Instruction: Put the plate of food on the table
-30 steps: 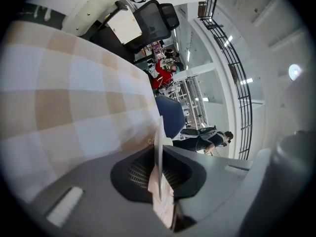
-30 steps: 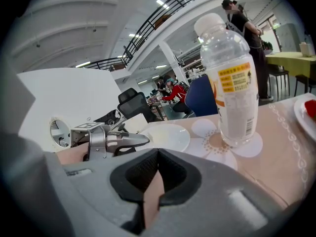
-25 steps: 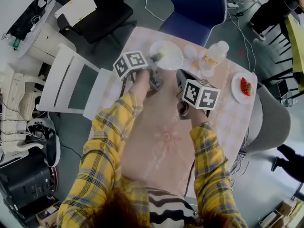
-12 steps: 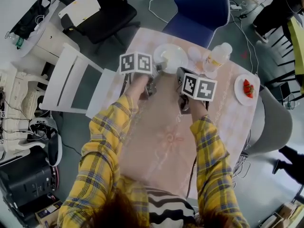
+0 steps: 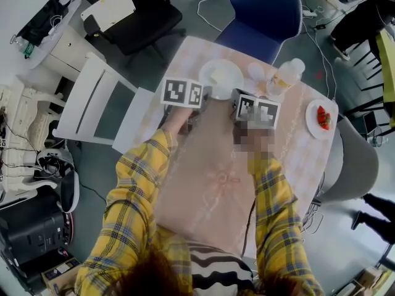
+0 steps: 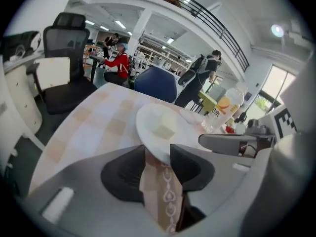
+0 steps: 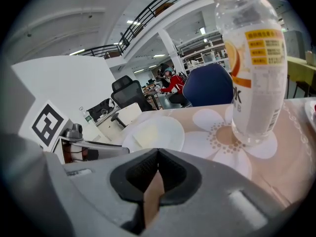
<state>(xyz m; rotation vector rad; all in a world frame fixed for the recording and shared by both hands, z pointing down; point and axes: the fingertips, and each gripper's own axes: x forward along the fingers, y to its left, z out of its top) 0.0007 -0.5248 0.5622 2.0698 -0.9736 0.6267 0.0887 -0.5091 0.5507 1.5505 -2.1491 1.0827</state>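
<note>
A white plate (image 5: 221,78) with a pale square piece of food (image 6: 165,131) lies on the far part of the table (image 5: 210,171), which has a pink patterned cloth. My left gripper (image 5: 205,94) is at the plate's near rim. In the left gripper view the plate (image 6: 159,127) has its rim in the gap between the jaws. The jaws are opening and the pads stand off the rim. My right gripper (image 5: 237,101) hovers to the right of the plate, shut with nothing held. From the right gripper view the plate (image 7: 155,133) lies ahead and to the left.
A clear drink bottle (image 5: 285,76) stands right of the plate, close to my right gripper, on a flower mat (image 7: 224,142). A small plate of strawberries (image 5: 321,117) sits at the table's right edge. A blue chair (image 5: 262,14) is behind the table and a white chair (image 5: 92,106) to its left.
Both grippers have shifted a little toward the far side of the table. The left jaws have spread apart at the plate's rim.
</note>
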